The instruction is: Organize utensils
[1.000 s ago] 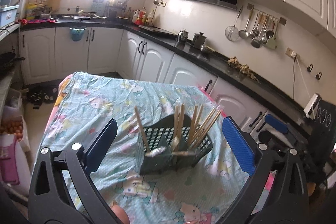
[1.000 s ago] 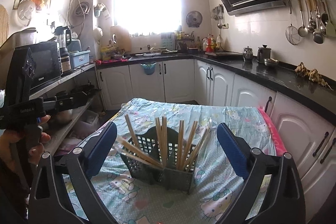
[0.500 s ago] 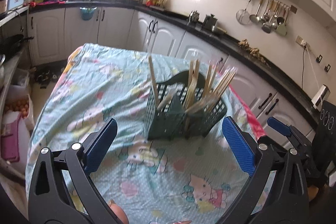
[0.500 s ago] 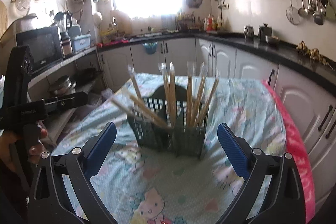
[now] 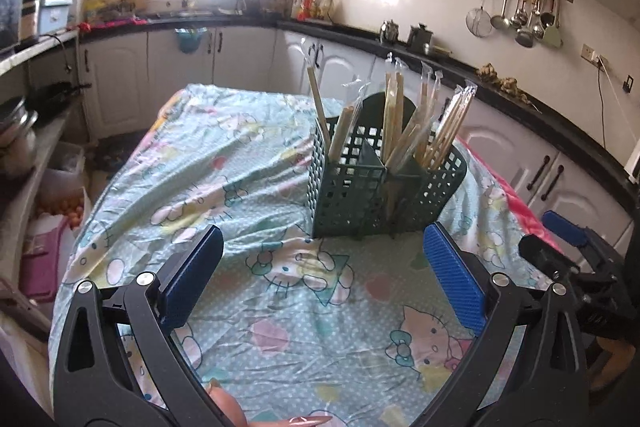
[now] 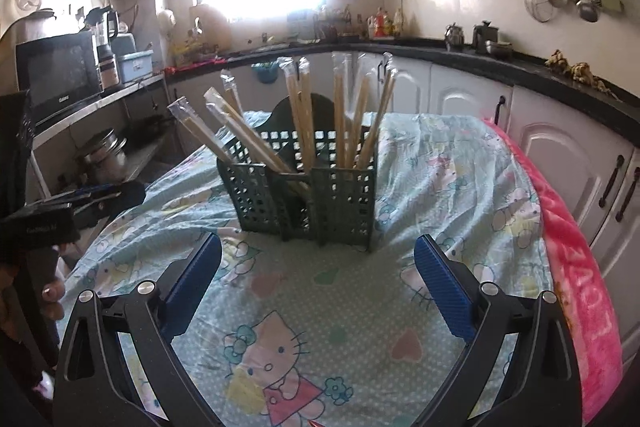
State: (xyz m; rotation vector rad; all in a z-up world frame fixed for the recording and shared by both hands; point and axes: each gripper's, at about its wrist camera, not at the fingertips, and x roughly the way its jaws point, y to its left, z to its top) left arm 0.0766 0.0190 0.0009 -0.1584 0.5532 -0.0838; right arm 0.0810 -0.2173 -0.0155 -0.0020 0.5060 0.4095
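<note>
From your left wrist camera, the dark green perforated plastic utensil caddy (image 5: pixel 380 183) stands upright on the pale blue cartoon-cat patterned tablecloth (image 5: pixel 224 167); your left gripper (image 5: pixel 324 283) hangs short of the caddy with its blue-padded fingers (image 5: pixel 192 279) spread wide and nothing between them. Plastic-sleeved wooden chopsticks (image 5: pixel 400 123) stand in the caddy's compartments, most leaning toward its right side, one pair (image 5: pixel 318 107) apart at its left edge; beyond the caddy's right side, low at the frame's edge, your right gripper (image 5: pixel 568 247) shows (only partly, so from here you cannot tell its jaw state).

From your right wrist camera, the same caddy (image 6: pixel 304 195) sits ahead of your right gripper (image 6: pixel 318 279), whose blue pads (image 6: pixel 444 287) are likewise parted wide and empty, not touching the caddy; the chopsticks (image 6: pixel 344 119) rise out of it, several sleeves (image 6: pixel 224 131) slanting out over its left rim. A bright pink towel-like cloth (image 6: pixel 576 287) runs along the table edge to the right of the caddy; to the caddy's left, your left gripper's black body (image 6: pixel 44 223) sits off the table.
</note>
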